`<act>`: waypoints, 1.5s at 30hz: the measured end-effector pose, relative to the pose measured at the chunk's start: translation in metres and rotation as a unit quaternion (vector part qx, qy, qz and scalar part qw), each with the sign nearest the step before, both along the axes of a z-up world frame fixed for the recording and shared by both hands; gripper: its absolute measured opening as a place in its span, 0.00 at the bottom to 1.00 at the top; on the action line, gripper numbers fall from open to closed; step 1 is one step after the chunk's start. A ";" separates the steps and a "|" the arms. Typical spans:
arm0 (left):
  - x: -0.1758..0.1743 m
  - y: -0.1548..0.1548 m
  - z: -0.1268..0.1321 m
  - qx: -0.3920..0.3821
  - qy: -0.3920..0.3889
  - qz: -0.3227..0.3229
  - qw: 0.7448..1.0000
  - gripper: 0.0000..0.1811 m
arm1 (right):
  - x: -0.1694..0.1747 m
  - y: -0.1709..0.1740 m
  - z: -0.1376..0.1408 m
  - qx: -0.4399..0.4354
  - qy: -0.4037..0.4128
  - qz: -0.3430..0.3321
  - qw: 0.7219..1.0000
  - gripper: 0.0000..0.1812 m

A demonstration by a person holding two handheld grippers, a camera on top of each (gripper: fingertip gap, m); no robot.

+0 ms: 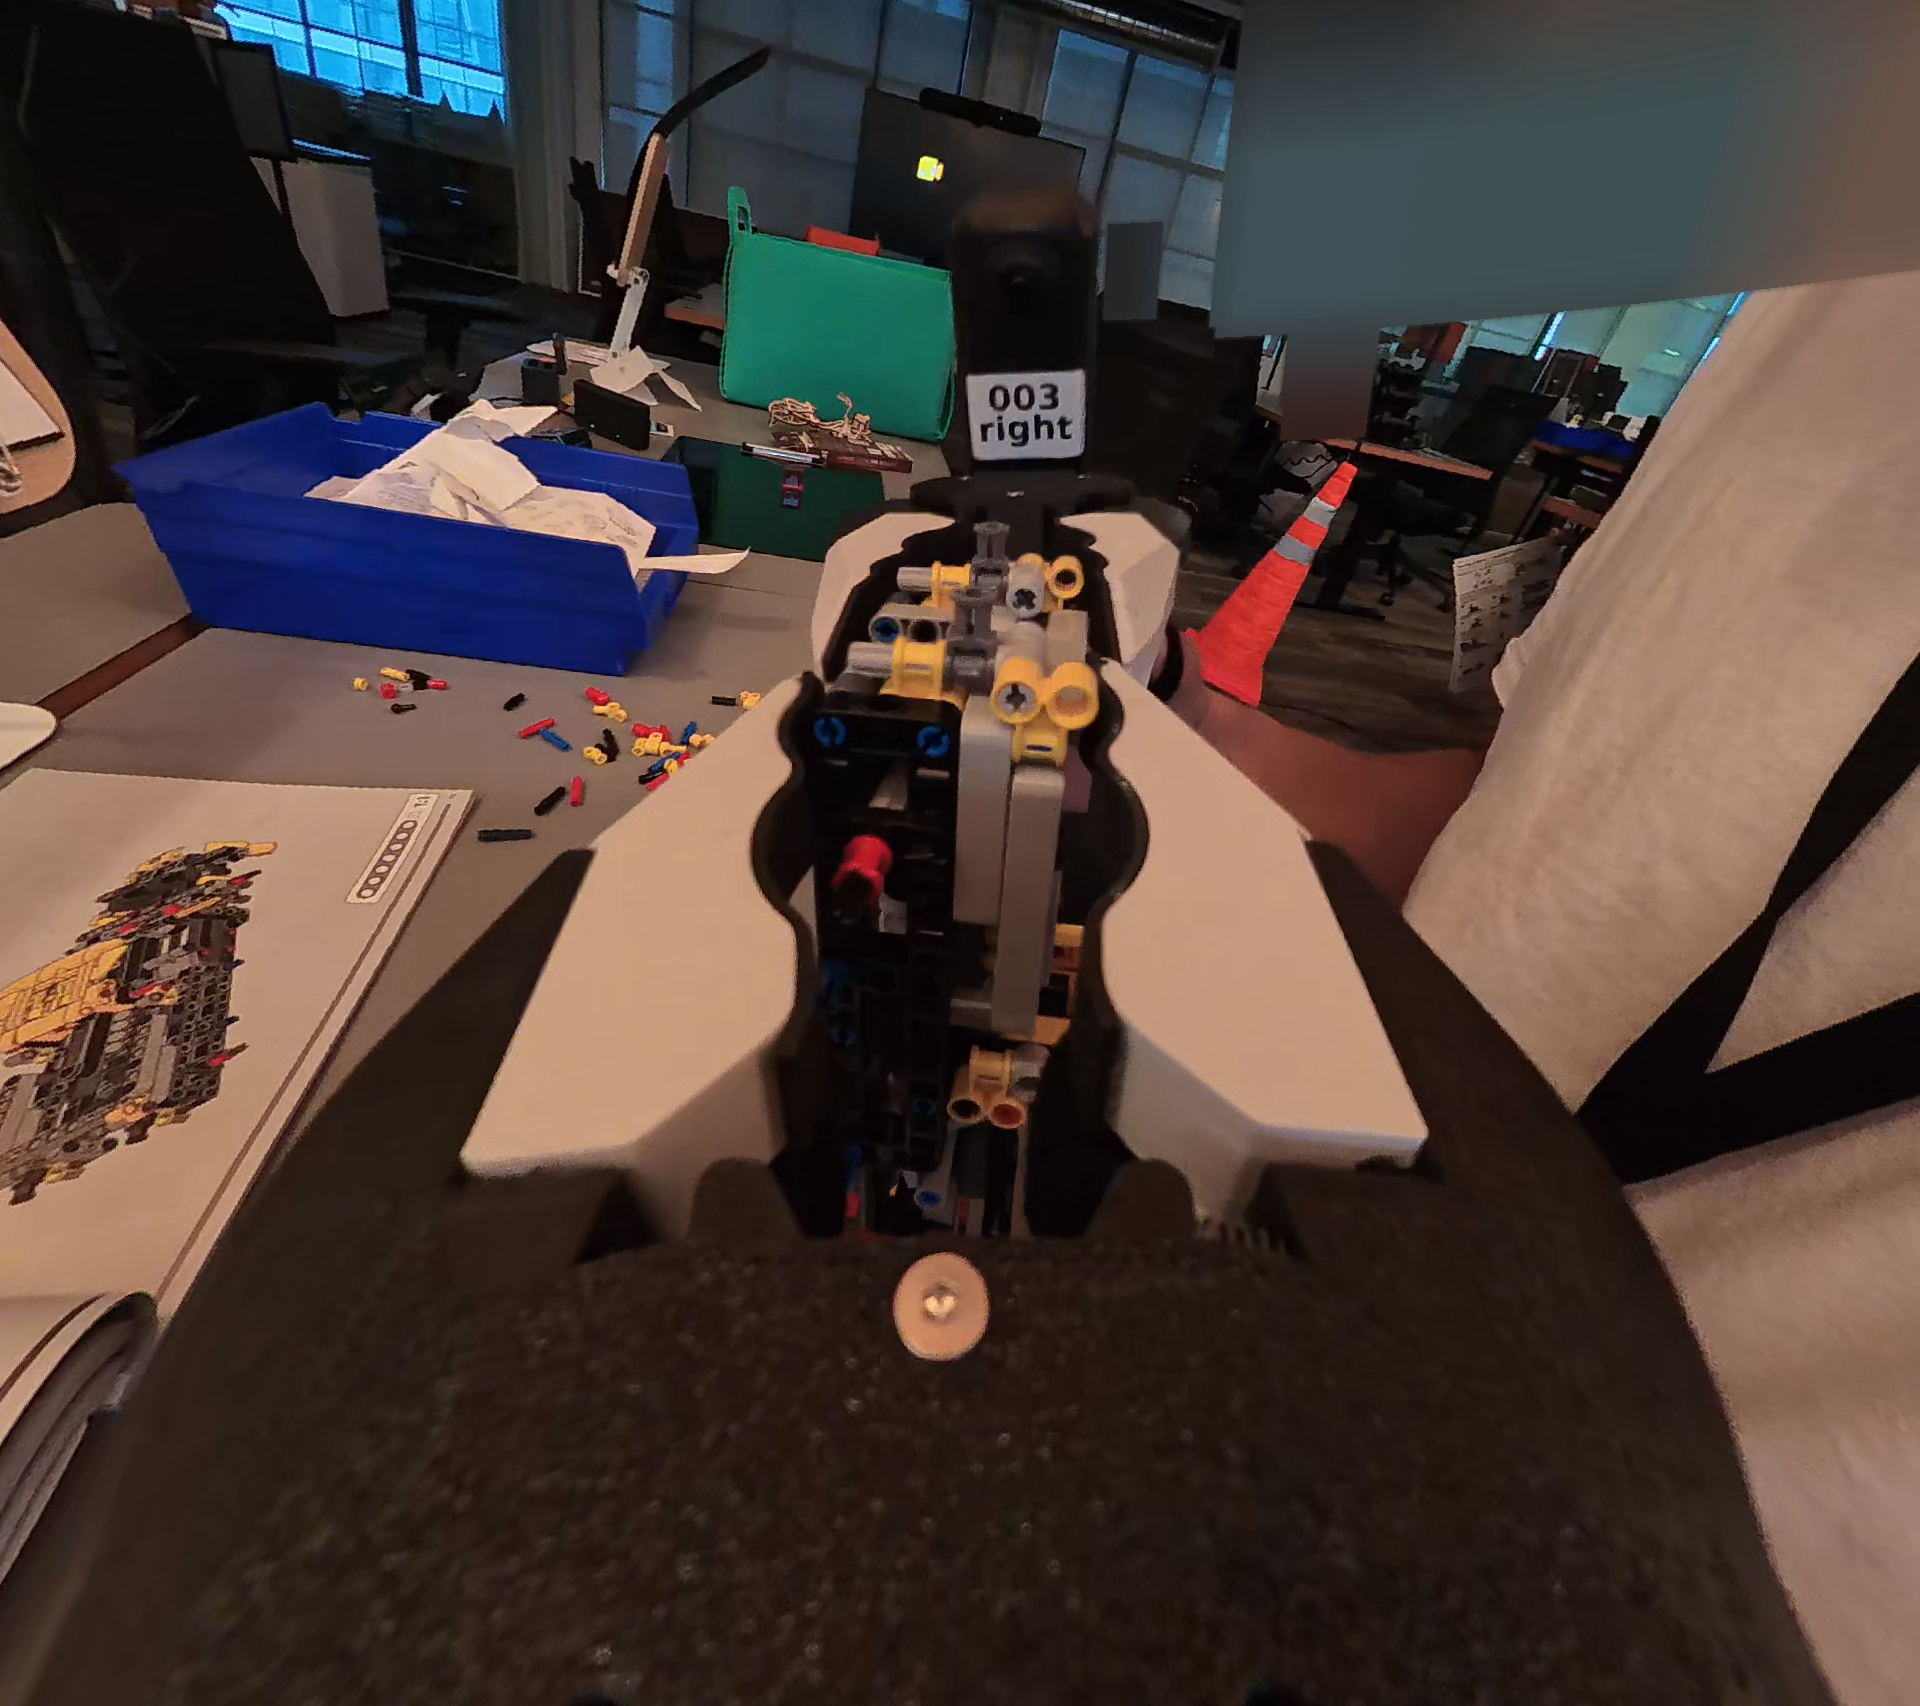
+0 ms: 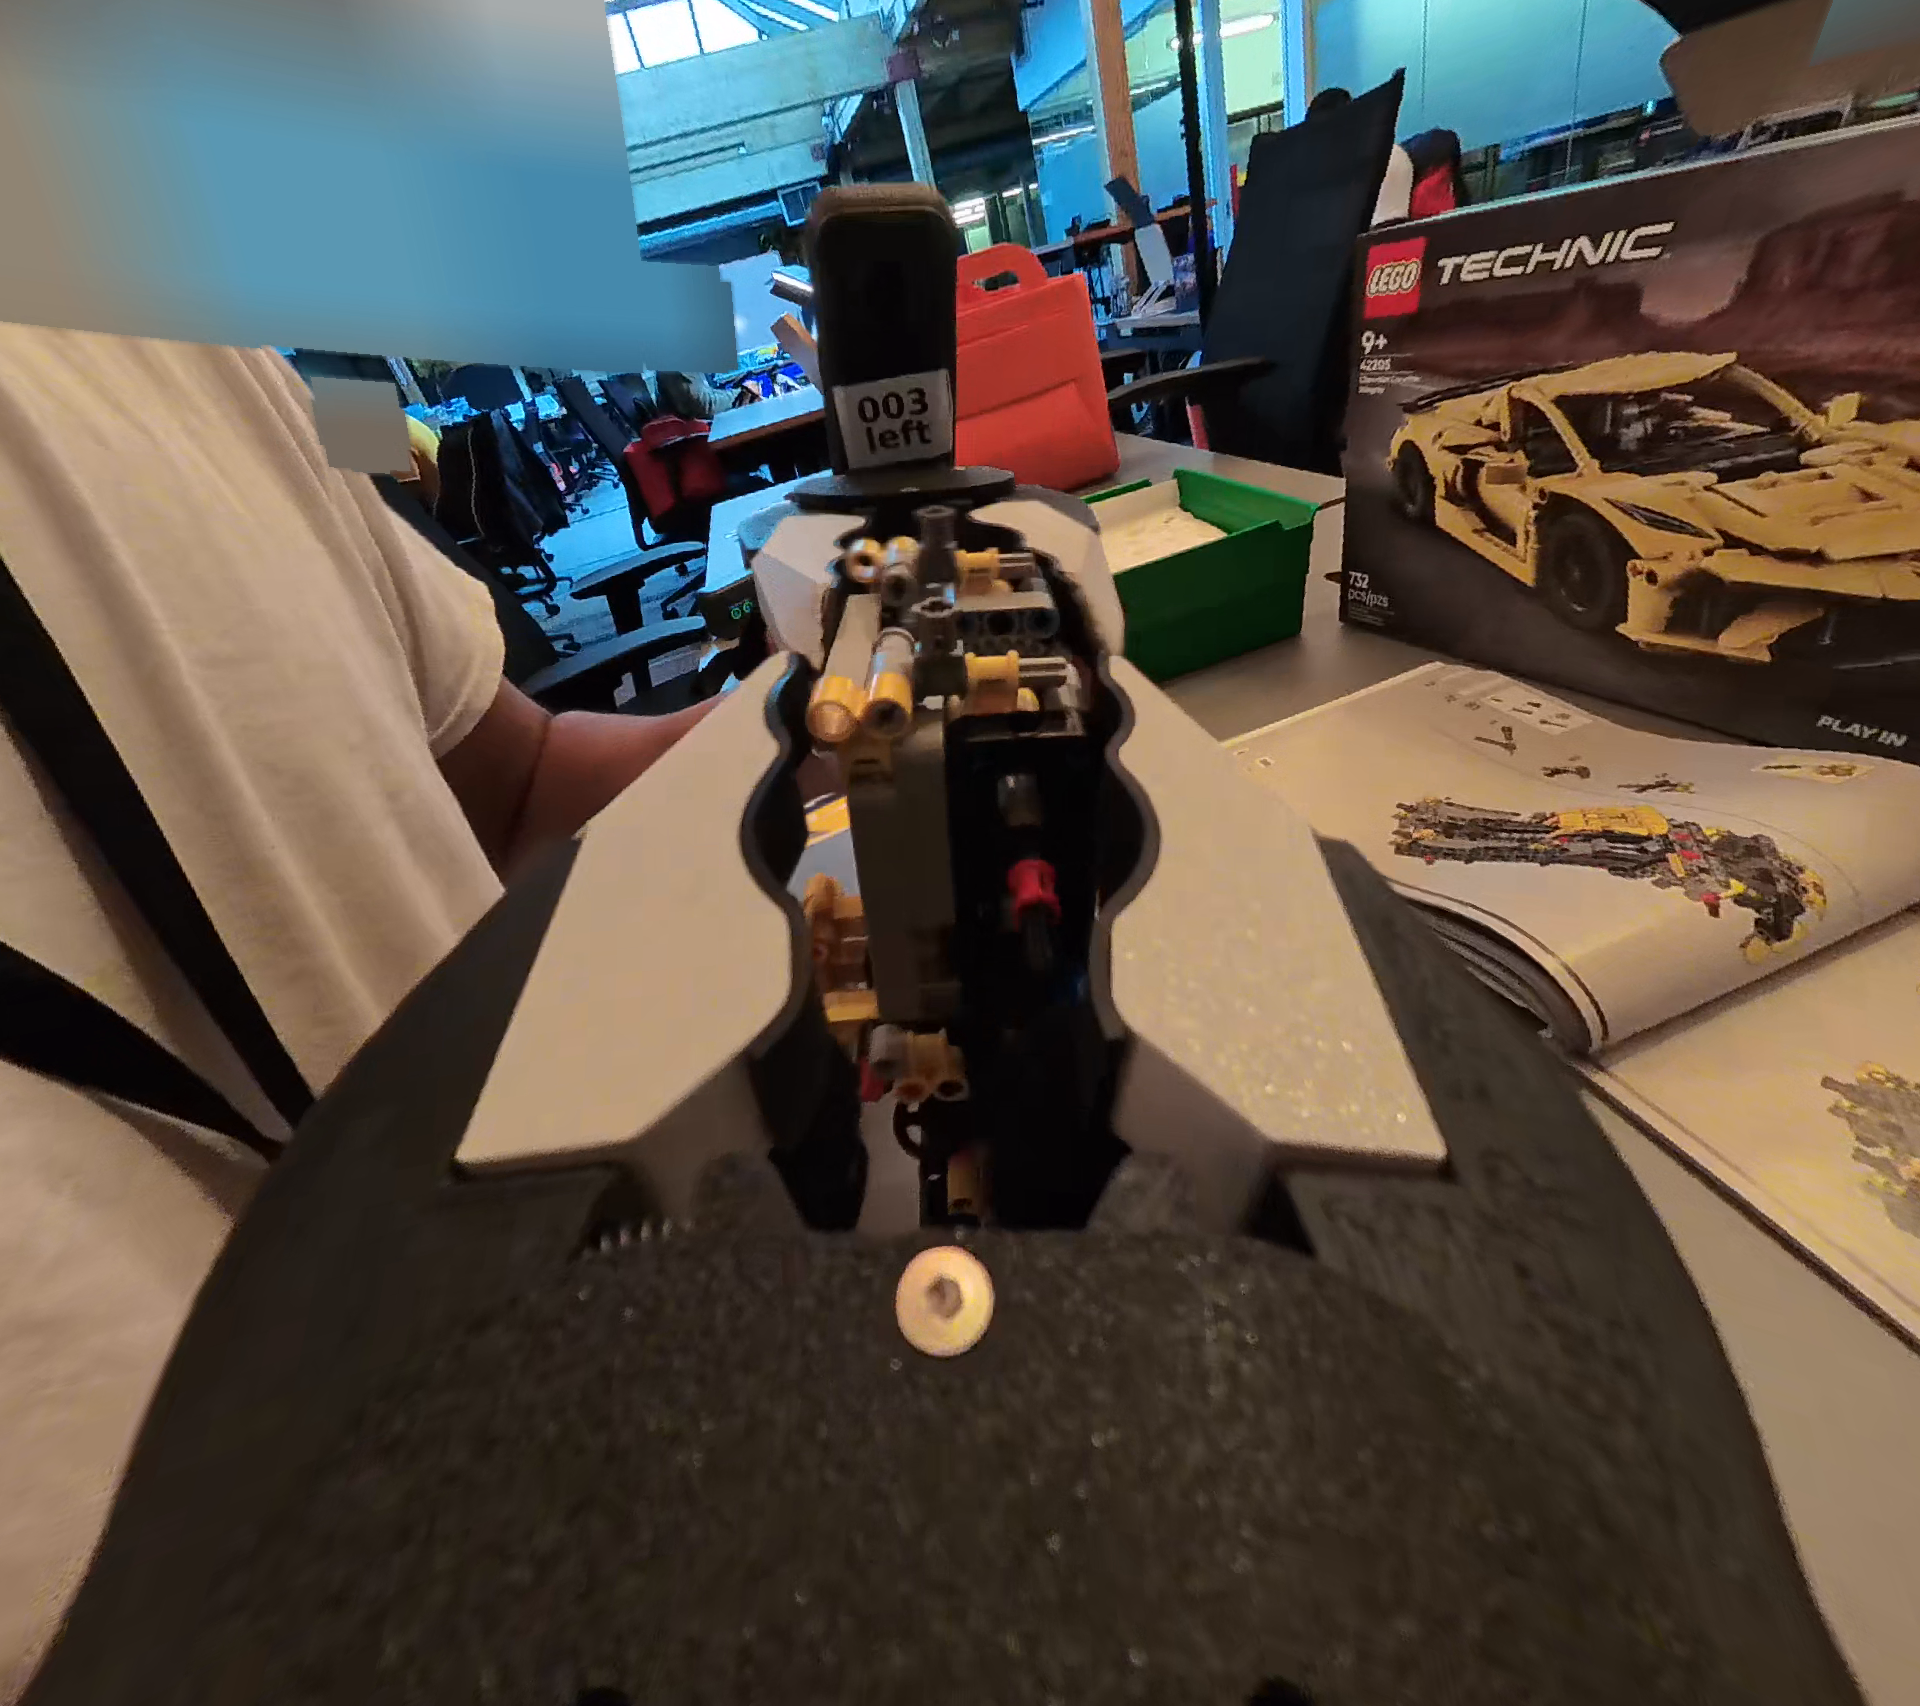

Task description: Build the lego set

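Your left gripper [image 1: 951, 825] and right gripper [image 2: 935, 825] both clamp the same lego assembly [image 1: 956, 783], facing each other end to end. Its long axis runs straight up mid-frame, between them, above the table [image 1: 312, 721]. Its lower end is hidden. Loose pins [image 1: 623, 737] lie mid-left.

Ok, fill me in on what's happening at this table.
A person in a white shirt holds a two-finger gripper in each hand, and both are clamped on one partly built black, grey and yellow lego assembly, held above the grey table. The left gripper and right gripper face each other from opposite ends. Small loose red, yellow, blue and black pieces lie scattered on the table beside an open instruction booklet and a blue plastic bin.
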State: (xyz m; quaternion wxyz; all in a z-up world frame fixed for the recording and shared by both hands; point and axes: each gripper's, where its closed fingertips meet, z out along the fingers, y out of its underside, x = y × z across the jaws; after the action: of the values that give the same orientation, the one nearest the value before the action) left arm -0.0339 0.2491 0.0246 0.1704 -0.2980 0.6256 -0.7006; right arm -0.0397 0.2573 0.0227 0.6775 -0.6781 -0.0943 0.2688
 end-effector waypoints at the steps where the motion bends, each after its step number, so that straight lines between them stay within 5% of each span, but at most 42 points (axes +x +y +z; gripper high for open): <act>1: -0.001 -0.001 0.000 0.002 -0.002 -0.001 1.000 0.27 | 0.000 -0.001 0.000 0.000 0.002 0.005 1.000 0.29; 12: -0.001 -0.002 0.000 0.010 -0.014 0.010 1.000 0.26 | -0.001 -0.003 0.000 0.007 -0.024 0.019 0.999 0.27; 14: -0.001 0.000 0.000 0.005 -0.015 0.013 1.000 0.26 | 0.007 -0.006 0.000 0.012 -0.024 -0.012 1.000 0.36; 17: 0.000 0.000 0.000 -0.002 -0.012 0.013 1.000 0.26 | 0.009 -0.013 0.001 0.013 -0.005 -0.017 1.000 0.27; 45: -0.001 -0.002 0.003 -0.030 -0.064 0.057 0.996 0.25 | 0.008 -0.010 -0.003 0.044 0.054 -0.008 0.998 0.29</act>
State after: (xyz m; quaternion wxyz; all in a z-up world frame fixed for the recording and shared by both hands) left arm -0.0345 0.2474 0.0280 0.2403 -0.2928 0.5739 -0.7261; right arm -0.0313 0.2470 0.0199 0.7127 -0.6328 -0.0640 0.2957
